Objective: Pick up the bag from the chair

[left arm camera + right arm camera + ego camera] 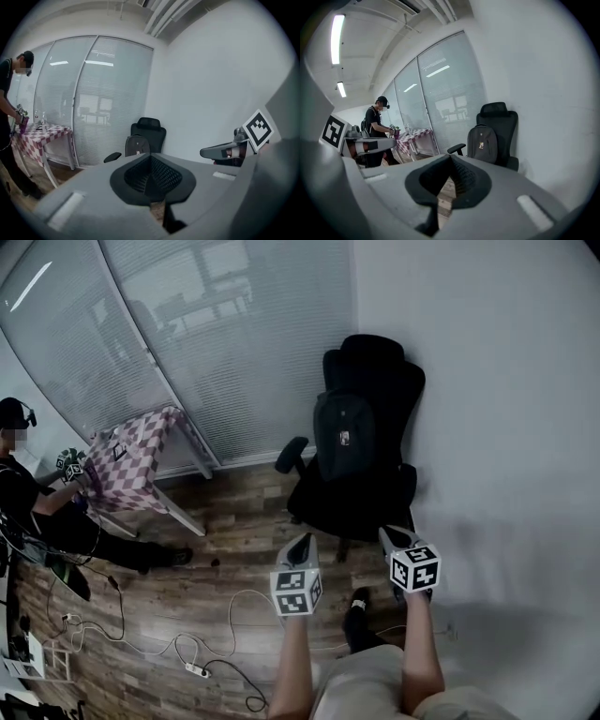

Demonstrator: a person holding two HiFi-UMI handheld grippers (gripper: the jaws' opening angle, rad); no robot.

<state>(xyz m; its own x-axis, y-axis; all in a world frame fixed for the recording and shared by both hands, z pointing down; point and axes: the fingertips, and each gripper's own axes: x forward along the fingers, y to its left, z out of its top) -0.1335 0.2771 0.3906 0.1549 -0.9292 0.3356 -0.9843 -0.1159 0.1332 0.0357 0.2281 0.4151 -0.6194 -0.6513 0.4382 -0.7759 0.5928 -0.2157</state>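
Observation:
A dark grey backpack (344, 435) stands upright on the seat of a black office chair (375, 367), leaning against its backrest. Both grippers hover short of the chair, above the wooden floor. My left gripper (301, 545) is shut and empty, aimed at the chair's front left. My right gripper (395, 537) is also shut and empty, just before the seat's front right edge. In the left gripper view the backpack (137, 145) sits well beyond the shut jaws of the left gripper (151, 158). In the right gripper view the backpack (482, 143) is likewise far past the right gripper (451, 158).
A table with a checkered cloth (131, 460) stands at the left by the glass wall with blinds. A person (28, 502) works beside it. Cables and a power strip (197, 669) lie on the floor. A white wall (506, 427) runs behind the chair.

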